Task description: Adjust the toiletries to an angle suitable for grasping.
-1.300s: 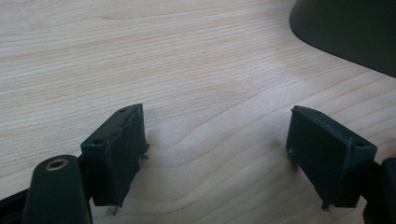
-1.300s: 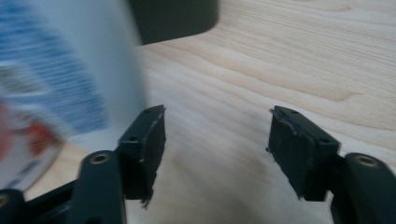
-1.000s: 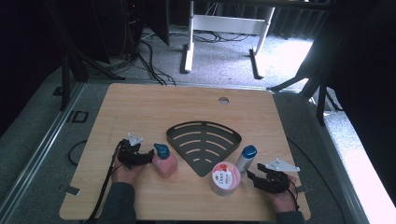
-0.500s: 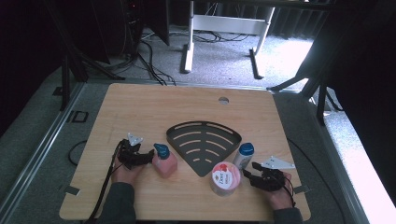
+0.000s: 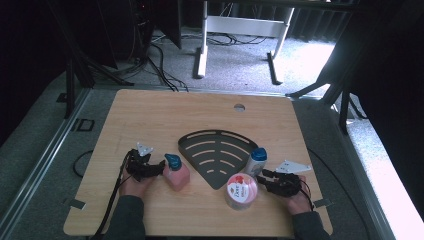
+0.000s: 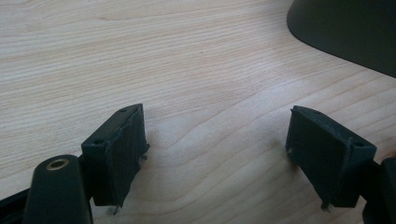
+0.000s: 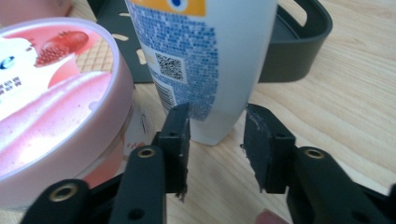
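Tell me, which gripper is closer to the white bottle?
Right. The right gripper sits just before the white bottle; the left gripper is across the black tray, beside the pink bottle.

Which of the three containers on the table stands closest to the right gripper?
The white bottle with the blue cap, just in front of the right gripper. The pink tub sits beside it; the pink bottle stands across the black tray.

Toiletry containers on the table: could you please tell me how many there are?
3. A pink soap bottle left of the black rack, a white bottle at the rack's right edge, and a pink-lidded tub in front of it. None looks hidden.
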